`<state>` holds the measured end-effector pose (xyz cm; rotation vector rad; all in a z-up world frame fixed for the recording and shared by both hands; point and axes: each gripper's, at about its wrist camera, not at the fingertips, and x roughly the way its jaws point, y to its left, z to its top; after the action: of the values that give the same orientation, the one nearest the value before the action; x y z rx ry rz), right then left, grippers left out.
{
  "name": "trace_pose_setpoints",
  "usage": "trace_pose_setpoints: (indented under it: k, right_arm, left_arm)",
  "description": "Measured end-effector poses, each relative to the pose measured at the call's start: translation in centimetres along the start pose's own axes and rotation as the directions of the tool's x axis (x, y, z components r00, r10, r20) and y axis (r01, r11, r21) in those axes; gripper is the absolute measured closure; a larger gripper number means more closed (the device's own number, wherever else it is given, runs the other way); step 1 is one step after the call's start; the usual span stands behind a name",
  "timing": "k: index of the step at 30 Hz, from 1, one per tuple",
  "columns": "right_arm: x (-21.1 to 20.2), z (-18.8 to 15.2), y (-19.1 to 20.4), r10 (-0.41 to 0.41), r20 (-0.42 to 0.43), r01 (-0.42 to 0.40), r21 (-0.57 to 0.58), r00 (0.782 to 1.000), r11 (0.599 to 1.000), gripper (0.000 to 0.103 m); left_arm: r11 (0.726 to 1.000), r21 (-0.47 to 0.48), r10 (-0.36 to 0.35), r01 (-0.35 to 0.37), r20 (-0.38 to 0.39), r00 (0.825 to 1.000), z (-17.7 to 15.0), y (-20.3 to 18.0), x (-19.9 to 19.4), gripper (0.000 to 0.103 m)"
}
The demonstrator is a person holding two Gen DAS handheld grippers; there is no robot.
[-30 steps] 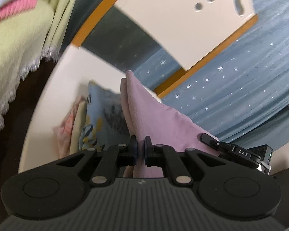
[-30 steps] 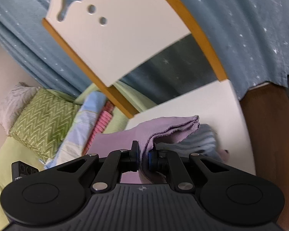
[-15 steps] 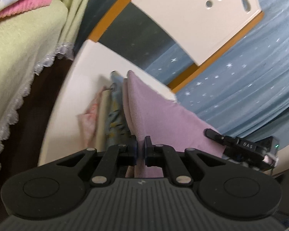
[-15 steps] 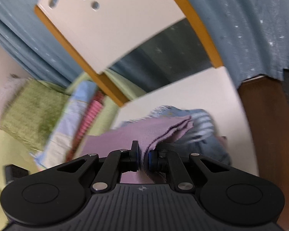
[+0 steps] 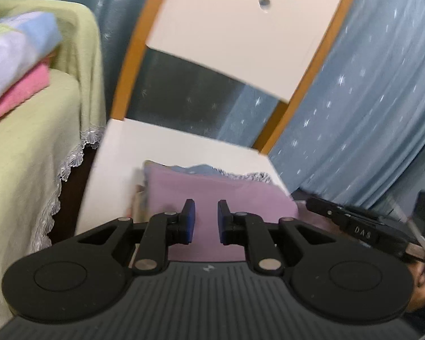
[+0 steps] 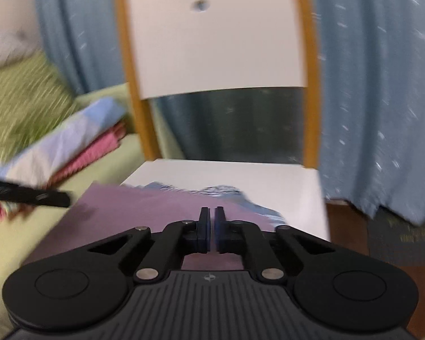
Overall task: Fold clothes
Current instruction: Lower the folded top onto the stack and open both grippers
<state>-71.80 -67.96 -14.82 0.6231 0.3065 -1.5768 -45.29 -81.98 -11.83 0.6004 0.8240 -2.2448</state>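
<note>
Left gripper [image 5: 204, 221] apart over lilac cloth [image 5: 212, 195]; right gripper [image 6: 211, 226] nearly together, empty — clothes beneath mostly hidden.

The left gripper [image 5: 206, 217] was level, its jaws parted with a clear gap, gripping nothing. The right gripper [image 6: 211, 228] pointed forward, its jaws nearly together with only a sliver between.

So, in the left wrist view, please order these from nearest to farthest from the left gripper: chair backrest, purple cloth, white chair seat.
From the left gripper:
1. Purple cloth, directly ahead under the fingers.
2. White chair seat, beyond the cloth.
3. Chair backrest, up behind the seat.
</note>
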Motion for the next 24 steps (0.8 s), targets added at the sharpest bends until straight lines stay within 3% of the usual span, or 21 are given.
trace_pose_setpoints:
  k: [6,9,12,14,17,19,21,24]
  right_arm:
    - [4.1,-0.6,-0.1,-0.103,-0.06,0.102,-0.021,0.993,0.995,0.101]
    - [5.3,-1.3,-1.6,-0.208,-0.115,0.207,-0.022,0.971,0.978,0.103]
    - [3.3,-1.4,-2.8,-0.27,-0.061,0.271,0.015,0.961,0.962,0.096]
    - [1.9,-1.5,-3.6,-0.309,-0.026,0.31,0.041,0.951,0.95,0.094]
    - [-1.7,-2.3,-1.5,-0.163,0.057,0.16,0.051,0.985,0.986,0.091]
    - [-3.1,-3.5,0.6,-0.054,0.057,0.053,0.01,0.997,0.999,0.091]
    - [-3.5,-5.1,2.6,0.001,0.028,0.0,-0.042,1.0,0.999,0.093]
    - [-2.4,-7.1,2.9,-0.053,-0.025,0.051,-0.069,0.998,0.996,0.103]
  left_arm:
    - [0.975,0.097,0.205,-0.201,-0.03,0.978,0.4,-0.5,4.7,0.093]
    - [0.962,0.133,0.246,-0.24,-0.027,0.969,0.4,-0.5,4.8,0.093]
    - [0.95,0.137,0.282,-0.28,0.001,0.959,0.5,-0.4,4.0,0.095]
    - [0.956,0.122,0.264,-0.266,0.033,0.964,0.3,-0.6,2.4,0.095]
    - [0.97,0.136,0.194,-0.204,0.083,0.978,-1.4,-2.7,-0.8,0.095]
    - [0.972,0.154,0.165,-0.178,0.091,0.982,-3.2,-3.9,-2.3,0.094]
    - [0.968,0.175,0.17,-0.18,0.069,0.983,-5.3,-4.7,-2.5,0.094]
    - [0.961,0.181,0.207,-0.21,0.037,0.978,-7.2,-3.7,-1.0,0.094]
